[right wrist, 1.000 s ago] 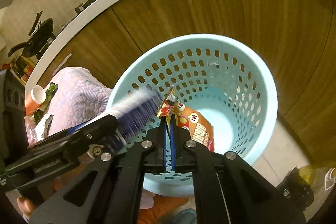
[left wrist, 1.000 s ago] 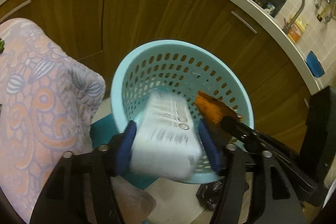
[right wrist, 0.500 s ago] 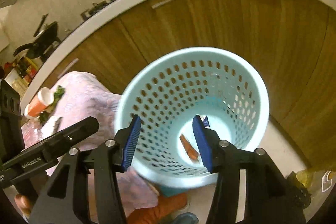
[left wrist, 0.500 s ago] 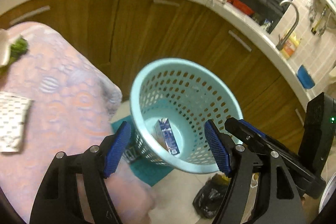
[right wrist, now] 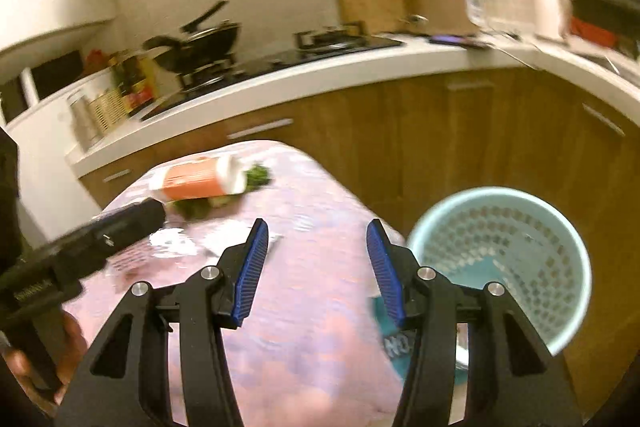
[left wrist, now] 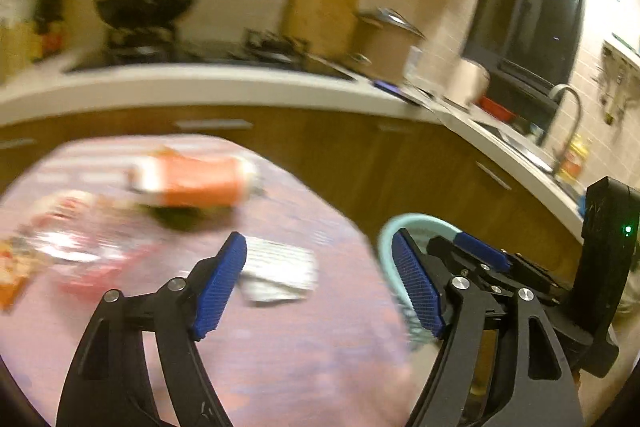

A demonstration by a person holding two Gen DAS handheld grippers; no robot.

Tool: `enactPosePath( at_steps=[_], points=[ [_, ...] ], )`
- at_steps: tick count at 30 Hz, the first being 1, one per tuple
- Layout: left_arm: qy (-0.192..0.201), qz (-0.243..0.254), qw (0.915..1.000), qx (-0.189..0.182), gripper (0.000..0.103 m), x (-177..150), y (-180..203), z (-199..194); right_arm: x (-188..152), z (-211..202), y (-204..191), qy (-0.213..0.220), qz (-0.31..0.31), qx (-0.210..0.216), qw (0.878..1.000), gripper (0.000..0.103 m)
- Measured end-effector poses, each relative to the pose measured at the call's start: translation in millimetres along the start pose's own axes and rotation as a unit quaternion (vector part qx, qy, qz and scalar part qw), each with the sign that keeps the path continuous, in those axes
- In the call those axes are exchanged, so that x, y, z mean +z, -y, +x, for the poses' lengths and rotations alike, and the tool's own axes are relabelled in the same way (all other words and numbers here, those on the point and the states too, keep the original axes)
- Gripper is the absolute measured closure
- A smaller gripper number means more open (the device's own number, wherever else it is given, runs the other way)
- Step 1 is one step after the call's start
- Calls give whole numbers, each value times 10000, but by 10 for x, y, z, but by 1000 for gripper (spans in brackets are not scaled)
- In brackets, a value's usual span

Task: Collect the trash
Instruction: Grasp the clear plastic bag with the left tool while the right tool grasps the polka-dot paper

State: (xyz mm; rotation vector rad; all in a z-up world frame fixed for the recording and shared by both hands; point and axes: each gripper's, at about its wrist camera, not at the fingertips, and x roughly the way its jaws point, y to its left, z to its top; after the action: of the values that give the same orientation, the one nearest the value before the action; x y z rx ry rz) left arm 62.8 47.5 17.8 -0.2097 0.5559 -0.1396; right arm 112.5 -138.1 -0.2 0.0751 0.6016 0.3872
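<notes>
Jaws of our left gripper (left wrist: 320, 287) had just been opening, empty. Our right gripper (right wrist: 316, 267) stood spread, empty, beside the basket (right wrist: 560, 223).

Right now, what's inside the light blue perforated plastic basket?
In the right wrist view the light blue perforated plastic basket shows only its holed walls and pale bottom, blurred; no item can be made out. The right gripper's finger hides the near left rim.
</notes>
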Motion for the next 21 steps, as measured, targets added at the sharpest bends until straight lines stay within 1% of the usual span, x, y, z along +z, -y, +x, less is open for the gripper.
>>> enactPosePath(
  at_steps=[2, 4, 5, 8, 9, 11, 15, 18, 21],
  points=[
    [166, -19, 9994, 298, 28, 7, -193, -178, 0, 93, -163, -48, -77, 76, 9999, 55],
    [298, -42, 9978, 591, 23, -4, -393, -328, -17, 230, -296, -133, -105, 127, 9998, 55],
    [337, -47, 9968, 730, 23, -10, -507, -395, -27, 288, -344, -158, -110, 134, 9997, 55],
    [377, -132, 9939, 1031, 21, -42, -800, -495, -94, 480, -459, -277, -188, 31, 9994, 55],
    [347, -163, 9932, 1101, 19, -62, -890, -507, -126, 542, -492, -319, -212, -10, 9993, 55],
    [255, -266, 9914, 1255, 18, -107, -1065, -470, -184, 684, -554, -408, -278, -95, 9987, 55],
    [-25, -555, 9903, 1277, 18, -223, -1379, -338, -249, 933, -614, -613, -457, -158, 9969, 55],
    [-246, -793, 9906, 1086, 18, -239, -1506, -176, -228, 1040, -623, -743, -474, -168, 9960, 55],
    [-359, -991, 9899, 952, 18, -251, -1572, -61, -214, 1111, -619, -838, -455, -210, 9952, 55]
  ],
)
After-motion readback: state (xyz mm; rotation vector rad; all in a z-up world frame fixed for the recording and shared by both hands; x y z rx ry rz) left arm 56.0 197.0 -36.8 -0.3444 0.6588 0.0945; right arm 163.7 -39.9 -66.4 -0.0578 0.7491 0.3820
